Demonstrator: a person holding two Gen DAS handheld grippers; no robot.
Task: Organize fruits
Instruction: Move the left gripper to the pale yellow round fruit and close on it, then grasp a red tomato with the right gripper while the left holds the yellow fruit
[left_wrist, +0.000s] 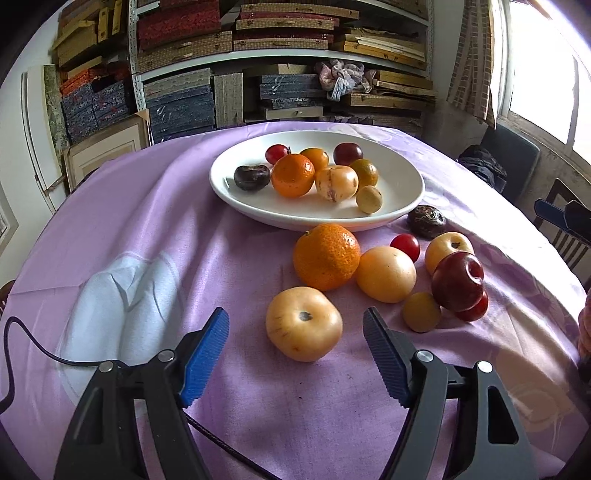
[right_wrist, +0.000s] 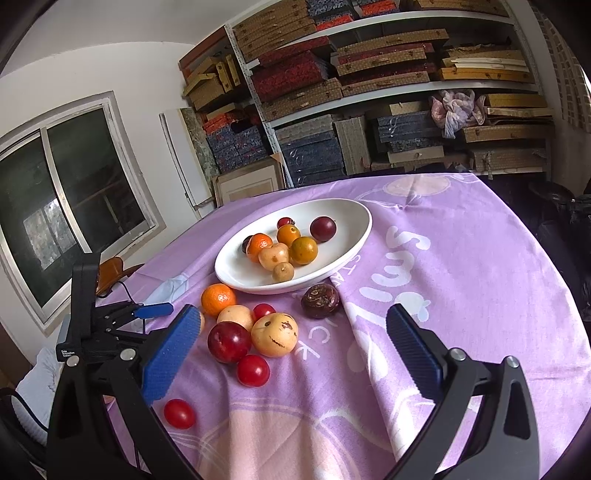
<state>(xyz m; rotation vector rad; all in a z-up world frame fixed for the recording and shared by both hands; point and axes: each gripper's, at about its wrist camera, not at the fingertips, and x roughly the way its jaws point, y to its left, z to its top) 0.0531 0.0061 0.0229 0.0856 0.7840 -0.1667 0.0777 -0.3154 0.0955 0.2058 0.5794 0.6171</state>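
A white oval plate on the purple cloth holds several fruits, among them a mandarin and a dark plum. More fruit lies loose in front of it: a mandarin, two pale yellow fruits, a dark red plum, cherry tomatoes and a dark passion fruit. My left gripper is open; the nearest pale yellow fruit sits between its fingertips, untouched by either pad. My right gripper hovers open above the loose fruit and holds nothing.
The purple cloth is creased, with a raised fold to the left. A black cable trails at the left. Shelves stacked with boxes stand behind the table. A chair is at the right edge.
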